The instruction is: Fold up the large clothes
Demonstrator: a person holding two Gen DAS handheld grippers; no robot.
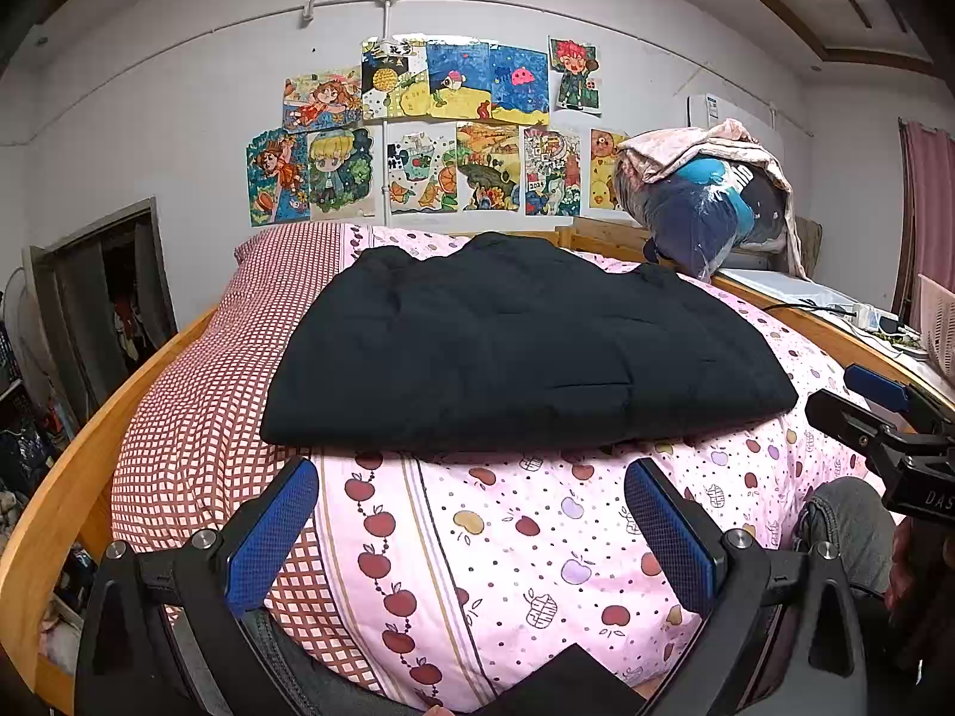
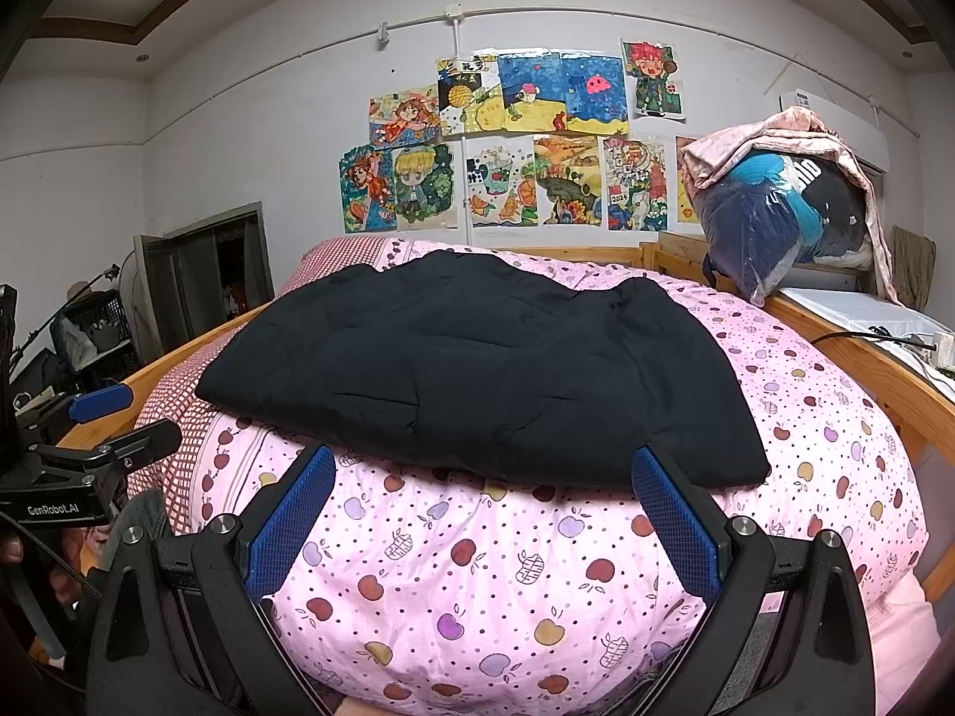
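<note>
Black quilted garment (image 2: pixel 477 370) lying folded on the pink apple-print bedding (image 2: pixel 507 585)

The right gripper (image 2: pixel 483 513) is hovering just short of the garment's near edge, its blue-padded fingers (image 2: pixel 292 516) spread wide with nothing between them, while the left gripper (image 2: pixel 119 423) is showing at the left edge, also parted.

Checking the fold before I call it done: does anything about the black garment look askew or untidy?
Mostly neat: the garment lies folded flat on the quilt, both tongs open and clear. Only its far edge looks uneven, with a dip.
</note>
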